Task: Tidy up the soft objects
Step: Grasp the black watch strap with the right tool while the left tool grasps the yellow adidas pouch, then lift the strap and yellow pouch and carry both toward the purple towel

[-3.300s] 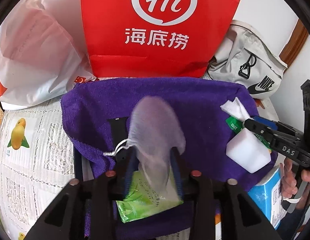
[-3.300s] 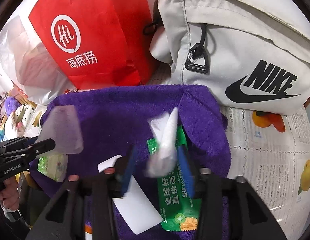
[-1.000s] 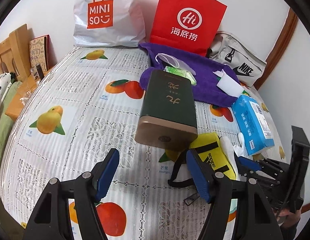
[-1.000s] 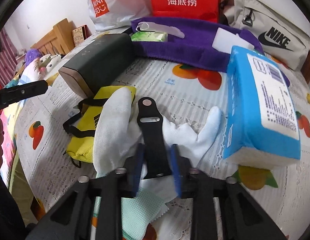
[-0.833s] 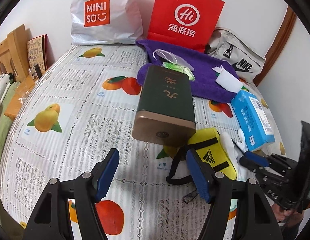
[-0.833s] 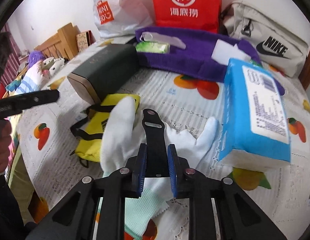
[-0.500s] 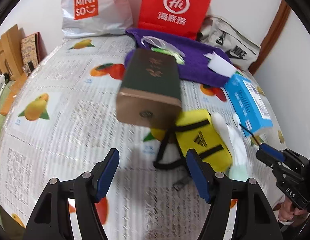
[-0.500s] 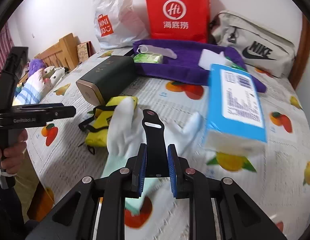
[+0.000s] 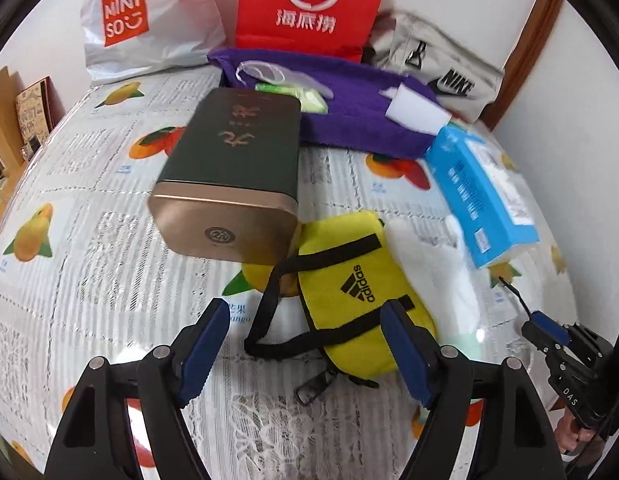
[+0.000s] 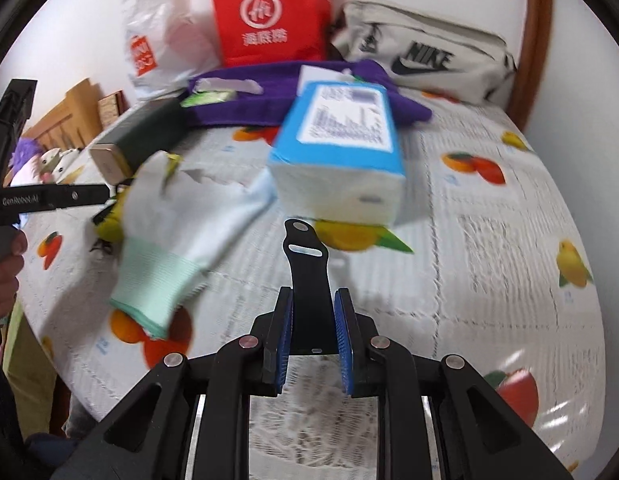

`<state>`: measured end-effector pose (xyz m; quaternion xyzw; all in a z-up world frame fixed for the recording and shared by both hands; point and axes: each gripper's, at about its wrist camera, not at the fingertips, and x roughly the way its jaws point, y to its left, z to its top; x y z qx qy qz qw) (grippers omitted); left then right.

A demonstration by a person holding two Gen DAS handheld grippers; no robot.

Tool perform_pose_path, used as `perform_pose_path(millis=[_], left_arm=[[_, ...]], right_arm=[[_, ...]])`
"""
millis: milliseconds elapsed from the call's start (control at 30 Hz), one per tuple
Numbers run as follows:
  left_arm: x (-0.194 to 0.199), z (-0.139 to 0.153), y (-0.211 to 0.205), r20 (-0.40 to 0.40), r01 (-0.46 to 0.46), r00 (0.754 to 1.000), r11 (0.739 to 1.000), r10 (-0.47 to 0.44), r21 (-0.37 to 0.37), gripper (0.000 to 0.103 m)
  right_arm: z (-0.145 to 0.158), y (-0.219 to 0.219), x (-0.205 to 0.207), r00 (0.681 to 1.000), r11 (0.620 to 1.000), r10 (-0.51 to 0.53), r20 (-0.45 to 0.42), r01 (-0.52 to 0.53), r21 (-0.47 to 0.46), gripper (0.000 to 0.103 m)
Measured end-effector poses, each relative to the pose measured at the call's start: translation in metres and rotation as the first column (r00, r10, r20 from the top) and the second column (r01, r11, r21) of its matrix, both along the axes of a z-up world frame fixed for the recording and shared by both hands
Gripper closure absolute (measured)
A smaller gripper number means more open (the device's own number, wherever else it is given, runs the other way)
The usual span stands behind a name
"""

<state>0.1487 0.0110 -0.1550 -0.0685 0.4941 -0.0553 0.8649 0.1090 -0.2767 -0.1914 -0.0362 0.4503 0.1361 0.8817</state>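
Note:
My left gripper (image 9: 305, 320) hangs over a yellow adidas pouch (image 9: 361, 280) on the fruit-print bedcover. Its jaws are opening, with the pouch's near end and black strap between the blue pads, untouched. My right gripper (image 10: 311, 308) is shut on a black watch strap (image 10: 307, 264) that sticks up from its pads, held above the cover. A white glove with a mint cuff (image 10: 177, 224) lies to its left, beside the pouch. A purple towel (image 9: 349, 128) at the back carries a mesh bag, a green wipes pack and a white sponge (image 9: 413, 114).
A dark green tin (image 9: 237, 152) lies left of the pouch and a blue tissue pack (image 10: 341, 140) to the right. A MINISO bag (image 9: 141, 20), a red paper bag (image 9: 309, 4) and a Nike bag (image 10: 425, 60) line the wall. Wooden headboard and plush toys (image 10: 41, 156) far left.
My right gripper has carried the black strap off the glove and swung right. The left gripper has moved in over the yellow pouch and its jaws have widened.

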Motion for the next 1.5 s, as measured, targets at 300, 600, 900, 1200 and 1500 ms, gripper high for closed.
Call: perform_pose_path(millis=[300,600,900,1200,1500], left_arm=[[-0.021,0.01,-0.006,0.042,0.093,0.995,0.996,-0.093,0.005,0.027],[-0.028,-0.003,-0.042,0.049,0.212,0.973,0.959,-0.224,0.189,0.027],[-0.02,-0.017,-0.067,0.094,0.248,0.952,0.913,-0.293,0.325,0.027],[-0.022,-0.011,-0.055,0.131,0.251,0.95,0.942,-0.284,0.225,0.078],[-0.044,0.009,-0.021,0.178,0.18,0.964,0.977,-0.198,0.11,0.086]], right_arm=[[-0.012,-0.005,0.002,1.0,0.999,0.003,-0.012,-0.002,0.052,0.082],[-0.012,-0.009,0.007,0.999,0.996,-0.028,-0.016,0.029,0.08,0.079],[-0.015,0.007,0.01,0.999,0.999,-0.037,0.037,0.037,0.019,0.06],[-0.015,0.01,0.008,0.997,1.0,-0.019,0.072,0.02,-0.014,0.082],[-0.005,0.011,0.002,0.998,0.999,-0.013,0.06,0.012,0.032,0.082]])
